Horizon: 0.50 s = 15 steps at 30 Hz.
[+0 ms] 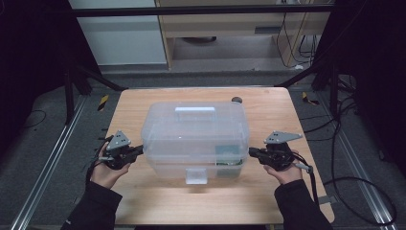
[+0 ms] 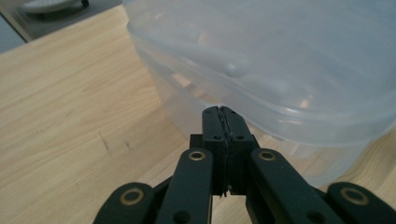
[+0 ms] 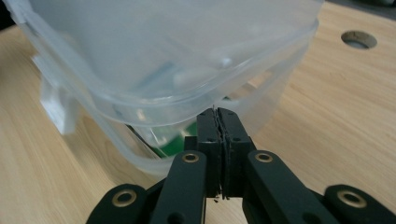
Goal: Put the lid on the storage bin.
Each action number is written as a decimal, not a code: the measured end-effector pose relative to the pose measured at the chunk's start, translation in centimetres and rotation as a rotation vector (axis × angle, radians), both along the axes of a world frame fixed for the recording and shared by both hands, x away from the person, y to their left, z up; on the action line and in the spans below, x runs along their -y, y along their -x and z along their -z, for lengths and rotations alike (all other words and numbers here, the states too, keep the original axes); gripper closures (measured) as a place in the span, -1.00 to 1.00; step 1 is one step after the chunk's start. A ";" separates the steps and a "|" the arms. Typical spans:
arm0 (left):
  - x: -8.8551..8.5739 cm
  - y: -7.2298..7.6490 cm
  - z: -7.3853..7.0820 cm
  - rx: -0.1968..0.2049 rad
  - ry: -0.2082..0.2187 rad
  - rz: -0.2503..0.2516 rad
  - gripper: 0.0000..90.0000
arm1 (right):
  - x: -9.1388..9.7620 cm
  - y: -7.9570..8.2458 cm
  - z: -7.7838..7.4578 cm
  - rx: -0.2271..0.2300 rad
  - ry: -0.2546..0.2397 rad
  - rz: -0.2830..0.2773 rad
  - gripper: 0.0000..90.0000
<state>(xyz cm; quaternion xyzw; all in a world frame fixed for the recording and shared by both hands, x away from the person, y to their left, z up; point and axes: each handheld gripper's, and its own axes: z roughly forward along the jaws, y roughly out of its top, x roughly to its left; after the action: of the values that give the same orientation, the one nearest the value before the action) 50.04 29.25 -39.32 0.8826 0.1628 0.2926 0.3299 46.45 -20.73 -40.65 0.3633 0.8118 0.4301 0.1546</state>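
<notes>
While both hands sit low at the box ends:
box: translucent plastic storage box (image 1: 195, 139), lid on, centre of wooden table (image 1: 143, 103)
left gripper (image 1: 140, 150): jaws pressed together, nothing held, tips just under lid rim at left end (contact unclear)
right gripper (image 1: 251, 152): same, jaws together, empty, at right end
contents: green item (image 3: 175, 145) inside, blurred
latch (image 1: 197, 175): front, facing person

— What do we wear? We see dark long sleeves on both our forearms.

— And our tools? The left gripper (image 1: 136, 151) and right gripper (image 1: 254, 153) are black, each topped by a grey three-cornered plate, with brass-ringed pivots and small screws on the linkages; black cables trail from both.
</notes>
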 end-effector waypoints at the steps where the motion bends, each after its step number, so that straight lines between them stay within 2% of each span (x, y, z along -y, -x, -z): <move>1: -0.2 -0.2 0.2 -0.001 -0.004 0.006 0.96 | 0.1 -0.1 0.2 -0.003 0.005 0.003 0.96; 2: -0.5 -0.4 0.4 -0.006 0.001 0.010 0.94 | 0.2 -0.1 0.4 -0.012 -0.005 0.005 0.96; 5: -1.1 -0.8 0.8 -0.006 -0.016 -0.011 0.91 | 0.5 -0.4 0.9 -0.014 0.046 0.038 0.96; 6: -1.3 -0.9 0.9 -0.006 -0.024 -0.014 0.90 | 0.6 -0.5 1.1 -0.013 0.048 0.046 0.96; 11: -2.6 -1.8 1.4 0.010 -0.091 -0.043 0.74 | 1.9 -1.1 2.1 -0.004 0.069 0.126 0.87; 15: -3.6 -2.4 2.1 0.026 -0.153 -0.061 0.48 | 3.2 -1.5 3.1 -0.008 0.063 0.206 0.72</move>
<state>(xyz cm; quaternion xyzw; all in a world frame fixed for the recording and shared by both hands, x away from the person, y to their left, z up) 52.47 32.87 -41.39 0.8960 0.1624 0.3257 0.2543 47.93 -23.92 -43.75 0.4415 0.7839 0.3847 0.2062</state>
